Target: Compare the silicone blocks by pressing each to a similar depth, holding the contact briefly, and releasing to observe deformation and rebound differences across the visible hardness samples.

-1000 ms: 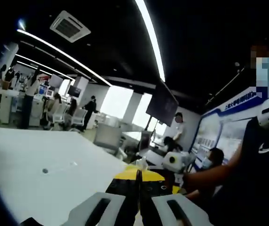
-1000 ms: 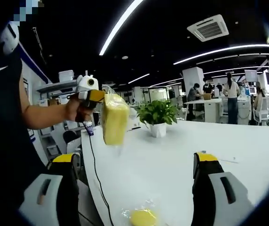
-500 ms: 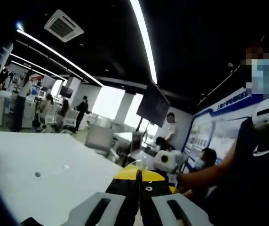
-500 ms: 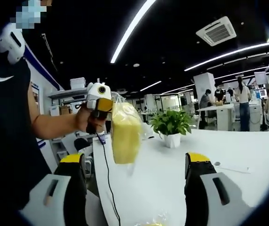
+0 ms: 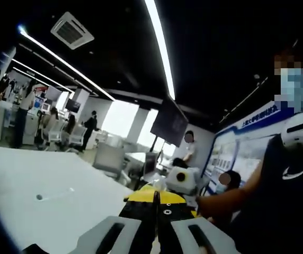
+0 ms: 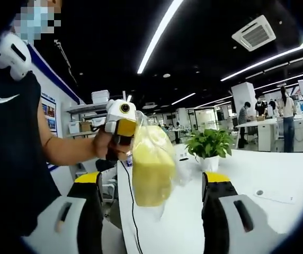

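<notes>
While the yellow silicone block (image 6: 152, 166) hangs in its clear bag (image 6: 165, 138) at the centre of the right gripper view, nothing can be pressed yet: it is up in the air, above the white surface (image 6: 278, 172), not resting on it. The left tongs (image 6: 126, 128) pinch the bag's top at centre left of that view; in the left gripper view the same tongs (image 5: 157, 203) are closed to a thin seam at bottom centre. The right tongs (image 6: 150, 185) stand wide apart at the bottom of their view, empty, one jaw on either side of the bag. To do this step well, I judge the bag should come down flat on the surface, clear of the potted plant (image 6: 210, 145) at centre right, so the block is backed firmly before any press begins.
</notes>
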The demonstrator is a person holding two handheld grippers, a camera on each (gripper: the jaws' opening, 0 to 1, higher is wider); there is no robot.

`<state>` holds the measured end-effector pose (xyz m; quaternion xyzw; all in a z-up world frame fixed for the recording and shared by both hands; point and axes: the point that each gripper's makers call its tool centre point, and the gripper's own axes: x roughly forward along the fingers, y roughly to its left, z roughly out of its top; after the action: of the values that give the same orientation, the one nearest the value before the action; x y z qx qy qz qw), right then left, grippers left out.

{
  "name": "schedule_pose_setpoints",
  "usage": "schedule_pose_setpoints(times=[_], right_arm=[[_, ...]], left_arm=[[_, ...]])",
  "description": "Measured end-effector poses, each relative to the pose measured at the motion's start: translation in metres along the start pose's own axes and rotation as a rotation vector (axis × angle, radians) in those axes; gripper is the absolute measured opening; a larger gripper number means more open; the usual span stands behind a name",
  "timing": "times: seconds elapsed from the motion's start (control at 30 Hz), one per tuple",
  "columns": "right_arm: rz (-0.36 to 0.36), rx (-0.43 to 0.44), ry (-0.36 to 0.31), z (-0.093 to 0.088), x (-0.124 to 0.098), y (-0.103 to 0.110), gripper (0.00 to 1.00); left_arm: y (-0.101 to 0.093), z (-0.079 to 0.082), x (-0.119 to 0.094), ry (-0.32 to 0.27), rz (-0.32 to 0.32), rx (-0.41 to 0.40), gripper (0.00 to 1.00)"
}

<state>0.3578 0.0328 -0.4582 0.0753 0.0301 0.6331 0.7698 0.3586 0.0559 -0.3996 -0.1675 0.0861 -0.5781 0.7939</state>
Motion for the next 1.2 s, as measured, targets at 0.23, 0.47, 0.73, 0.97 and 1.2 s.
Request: schedule_pose_setpoints(times=[0.23,0.47,0.73,0.97,1.2], right_arm=[[0.038,0.024,-0.002,0.001,0.006,0.005,0.57],[0.058,0.060,-0.034,0.006,0.009,0.009,0.44],[0.082,0.084,-0.043,0.009,0.008,0.013,0.28],[0.078,0.074,-0.031,0.009,0.006,0.014,0.25],[0.091,0.065,-0.010,0.006,0.007,0.015,0.22]], left_arm=[[-0.002,0.004,-0.001,-0.020,-0.008,-0.006,0.00],[-0.008,0.004,-0.001,-0.021,-0.024,-0.010,0.00],[-0.008,0.005,-0.002,-0.022,-0.025,-0.011,0.00],[-0.010,0.003,-0.002,-0.019,-0.024,-0.011,0.00],[-0.011,0.000,-0.005,-0.009,-0.010,-0.004,0.00]])
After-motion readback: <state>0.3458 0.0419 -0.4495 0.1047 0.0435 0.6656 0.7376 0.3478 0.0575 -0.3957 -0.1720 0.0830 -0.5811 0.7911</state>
